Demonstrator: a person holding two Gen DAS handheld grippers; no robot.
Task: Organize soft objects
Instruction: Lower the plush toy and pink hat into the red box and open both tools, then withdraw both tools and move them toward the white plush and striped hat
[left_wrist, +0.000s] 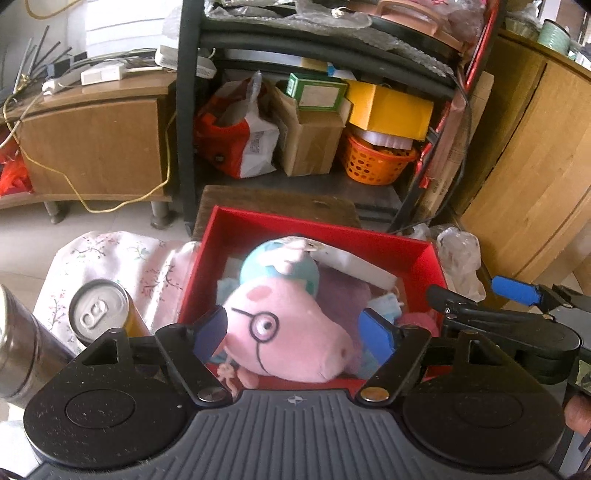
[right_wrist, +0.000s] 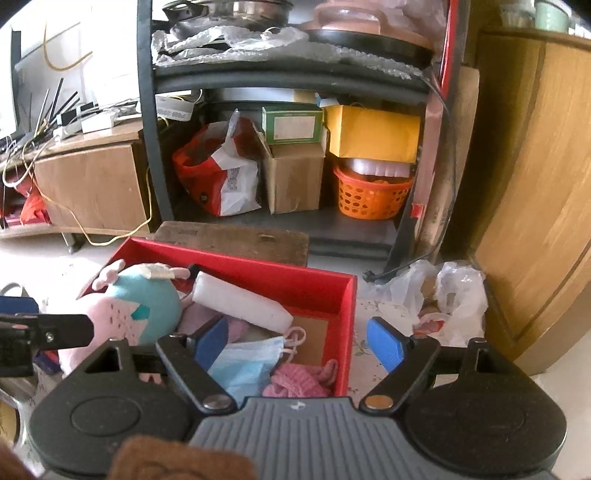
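A red box (left_wrist: 317, 230) (right_wrist: 347, 295) holds soft things. A pink pig plush (left_wrist: 288, 328) with glasses and a teal body lies in it; it also shows in the right wrist view (right_wrist: 136, 306). My left gripper (left_wrist: 295, 332) is open, its blue pads on either side of the pig's head, not pressing it. In the box also lie a white foam block (right_wrist: 240, 301), a blue face mask (right_wrist: 247, 363) and a pink knit piece (right_wrist: 299, 380). My right gripper (right_wrist: 295, 345) is open and empty above the box's right side, over the mask.
A drink can (left_wrist: 98, 308) and a dark metal flask (left_wrist: 26, 339) stand left of the box on a floral cloth (left_wrist: 118, 254). A plastic bag (right_wrist: 443, 299) lies right of the box. A cluttered black shelf (left_wrist: 314, 129) and wooden cabinets (right_wrist: 535, 184) stand behind.
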